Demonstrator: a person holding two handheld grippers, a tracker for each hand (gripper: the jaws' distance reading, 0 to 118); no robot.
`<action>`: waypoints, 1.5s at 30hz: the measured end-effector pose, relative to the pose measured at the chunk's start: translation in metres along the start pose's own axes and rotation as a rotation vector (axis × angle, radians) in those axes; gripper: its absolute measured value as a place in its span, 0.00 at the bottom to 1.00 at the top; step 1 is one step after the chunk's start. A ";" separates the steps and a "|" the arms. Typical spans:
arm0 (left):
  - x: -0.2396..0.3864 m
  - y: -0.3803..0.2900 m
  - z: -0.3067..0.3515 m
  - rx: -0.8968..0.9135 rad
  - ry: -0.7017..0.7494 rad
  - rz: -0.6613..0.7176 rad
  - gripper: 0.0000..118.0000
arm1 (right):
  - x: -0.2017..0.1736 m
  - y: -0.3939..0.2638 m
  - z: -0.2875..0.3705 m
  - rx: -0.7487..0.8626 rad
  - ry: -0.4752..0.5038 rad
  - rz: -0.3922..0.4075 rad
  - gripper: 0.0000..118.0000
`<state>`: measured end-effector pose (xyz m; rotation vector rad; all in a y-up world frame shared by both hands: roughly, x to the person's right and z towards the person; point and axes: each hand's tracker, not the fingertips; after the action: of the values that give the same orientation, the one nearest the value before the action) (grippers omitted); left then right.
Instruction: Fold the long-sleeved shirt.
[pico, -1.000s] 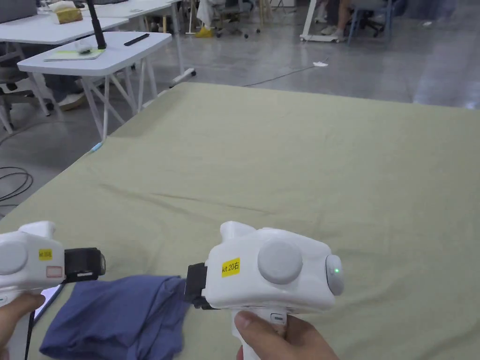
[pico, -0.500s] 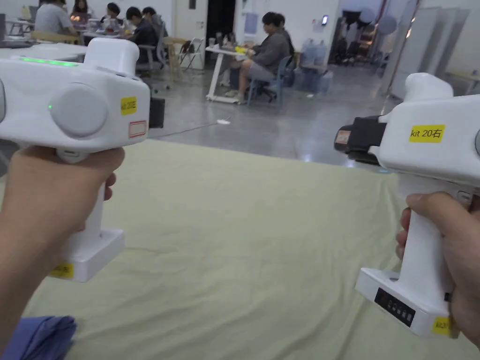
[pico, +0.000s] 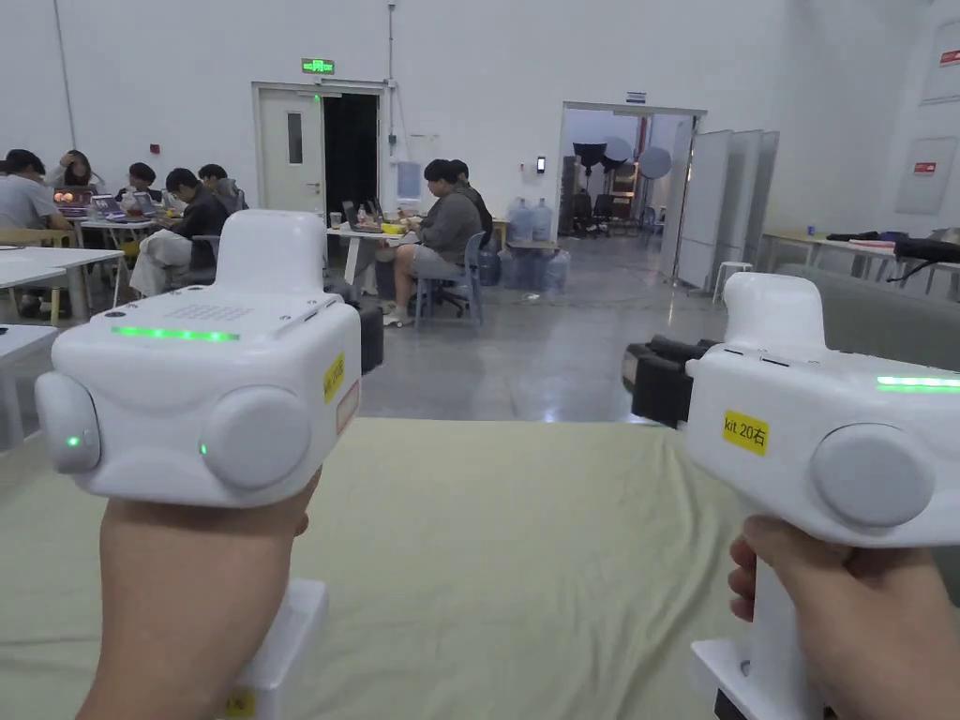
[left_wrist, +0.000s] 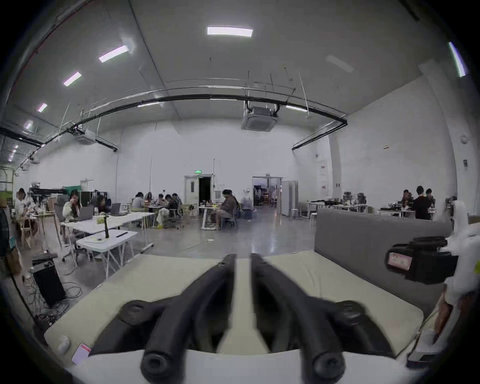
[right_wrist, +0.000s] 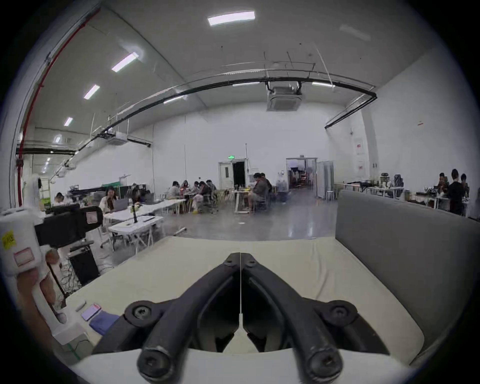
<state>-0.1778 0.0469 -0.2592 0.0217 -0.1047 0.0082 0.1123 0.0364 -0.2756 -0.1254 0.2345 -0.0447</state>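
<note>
The left gripper (left_wrist: 242, 257) is raised level above the bed, its two black jaws a narrow gap apart at the tips with nothing between them, so it stands slightly open and empty; the right gripper (right_wrist: 240, 256) is held up beside it, its jaws pressed together tip to tip along a thin seam, closed on nothing; in the head view each white housing sits in a hand, the left hand (pico: 202, 600) wrapped round its grip at the lower left and the right hand (pico: 858, 619) at the lower right, both tools pointing away from the person toward the far edge of the bed; the pale green sheet (pico: 525, 562) lies smooth under and ahead of them; the blue long-sleeved shirt (right_wrist: 104, 322) lies bunched near the front left corner of the bed, well below and apart from both grippers, touched by neither; just beside it, toward the left edge, lies a phone (right_wrist: 91, 311); a grey upholstered headboard (right_wrist: 405, 249) runs along the right edge; beyond the far edge stand white tables (left_wrist: 109, 237) with people seated at them.
</note>
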 end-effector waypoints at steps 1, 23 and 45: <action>0.000 -0.004 0.003 -0.008 -0.006 0.003 0.33 | 0.002 -0.002 -0.003 -0.007 0.041 -0.034 0.49; 0.000 -0.029 0.002 -0.102 0.042 -0.006 1.00 | -0.019 -0.019 -0.022 -0.073 -0.056 -0.035 1.00; -0.002 -0.026 0.006 -0.077 0.066 0.007 1.00 | -0.019 -0.019 -0.023 -0.100 -0.062 -0.050 1.00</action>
<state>-0.1806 0.0206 -0.2544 -0.0560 -0.0391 0.0119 0.0878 0.0159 -0.2910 -0.2322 0.1716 -0.0783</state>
